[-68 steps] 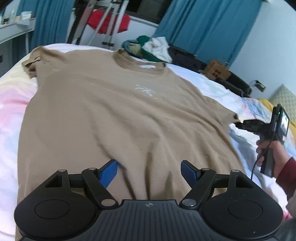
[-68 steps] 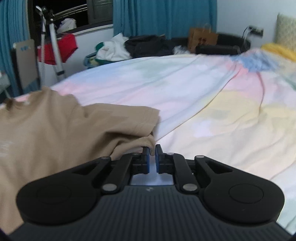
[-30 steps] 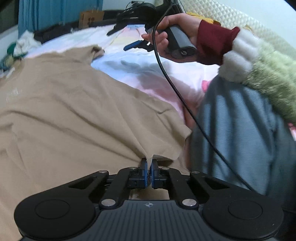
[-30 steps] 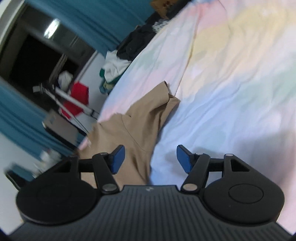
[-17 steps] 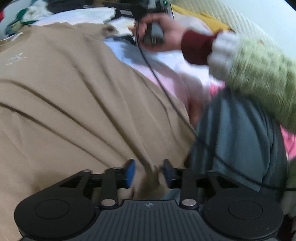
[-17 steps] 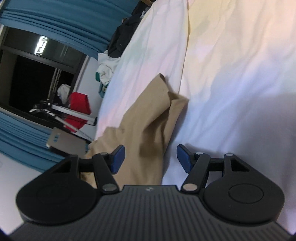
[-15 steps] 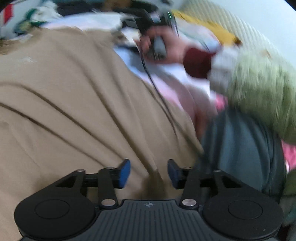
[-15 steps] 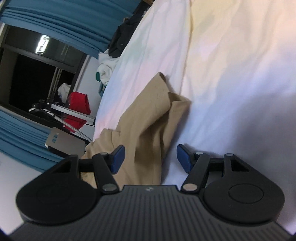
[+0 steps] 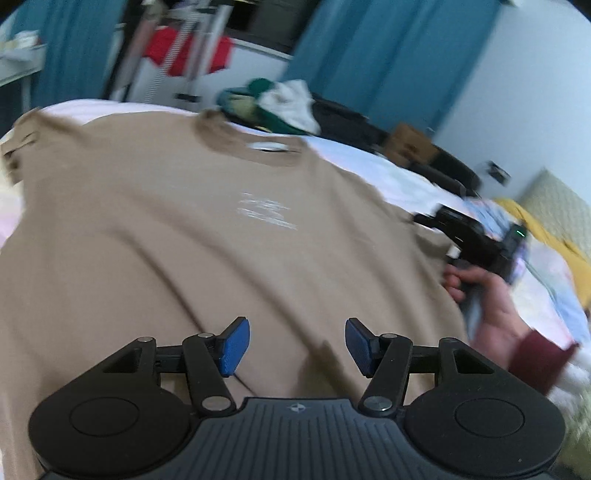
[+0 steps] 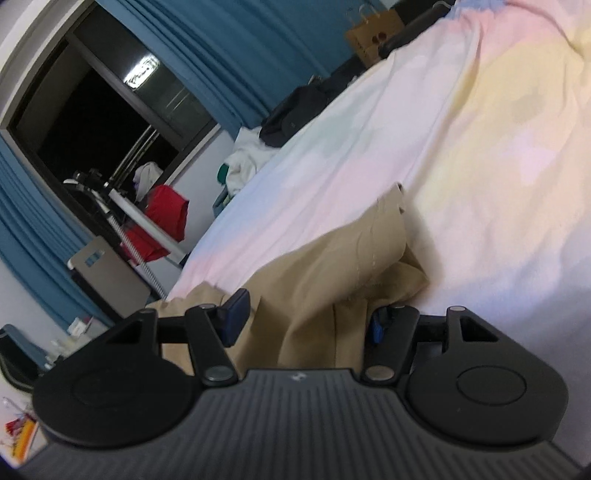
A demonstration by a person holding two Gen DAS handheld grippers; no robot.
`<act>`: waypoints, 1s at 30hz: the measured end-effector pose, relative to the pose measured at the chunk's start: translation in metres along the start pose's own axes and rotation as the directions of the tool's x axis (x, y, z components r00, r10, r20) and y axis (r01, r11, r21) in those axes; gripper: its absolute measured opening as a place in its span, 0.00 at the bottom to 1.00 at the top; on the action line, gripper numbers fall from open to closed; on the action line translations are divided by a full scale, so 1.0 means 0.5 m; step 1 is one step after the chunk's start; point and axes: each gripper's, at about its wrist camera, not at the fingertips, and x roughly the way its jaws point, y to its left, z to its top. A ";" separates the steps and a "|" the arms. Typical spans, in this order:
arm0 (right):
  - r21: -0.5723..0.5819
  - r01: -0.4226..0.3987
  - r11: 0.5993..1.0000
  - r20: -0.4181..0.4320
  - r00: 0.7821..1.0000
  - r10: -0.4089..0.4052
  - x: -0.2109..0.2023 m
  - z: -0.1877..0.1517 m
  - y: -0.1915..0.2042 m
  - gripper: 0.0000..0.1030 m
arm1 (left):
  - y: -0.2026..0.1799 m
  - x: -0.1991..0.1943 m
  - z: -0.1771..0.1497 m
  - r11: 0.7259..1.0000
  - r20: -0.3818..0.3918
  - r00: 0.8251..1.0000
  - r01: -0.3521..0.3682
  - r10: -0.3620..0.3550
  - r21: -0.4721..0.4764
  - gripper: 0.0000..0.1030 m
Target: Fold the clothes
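A tan T-shirt (image 9: 184,229) lies spread front-up on the bed, collar at the far side. My left gripper (image 9: 297,345) hovers over its lower middle. Its jaws are opening and hold nothing; the cloth lies flat beneath them. At the shirt's right edge a hand (image 9: 495,306) holds my right gripper (image 9: 476,240). In the right wrist view the rumpled tan sleeve (image 10: 332,266) lies between the jaws of the right gripper (image 10: 306,321). Those jaws are closing and stand apart. Cloth covers part of the right pad.
The pastel bed sheet (image 10: 480,147) stretches to the right of the sleeve. A pile of clothes (image 9: 280,103) sits beyond the collar. Behind it are a drying rack with a red garment (image 9: 184,51), blue curtains (image 9: 369,55) and a paper bag (image 10: 373,29).
My left gripper let go of the shirt's hem corner, opened, and swung round to face the shirt's front. My right gripper sank onto the sleeve, which now lies between its jaws.
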 end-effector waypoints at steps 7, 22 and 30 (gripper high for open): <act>-0.376 0.129 0.918 0.169 0.983 -0.069 -0.052 0.005 0.143 0.08 | 0.005 -0.042 0.027 1.000 0.092 0.996 -0.013 0.014 -0.015 0.58; -0.754 0.039 0.656 0.008 0.999 -0.050 0.022 -0.294 0.533 0.08 | 0.161 -0.138 0.057 0.971 0.185 0.978 -0.050 0.095 -0.233 0.58; -0.704 -0.161 0.692 -0.302 0.949 -0.087 0.073 -0.344 0.543 0.59 | 0.193 -0.127 0.055 0.968 0.166 0.981 -0.053 0.095 -0.244 0.58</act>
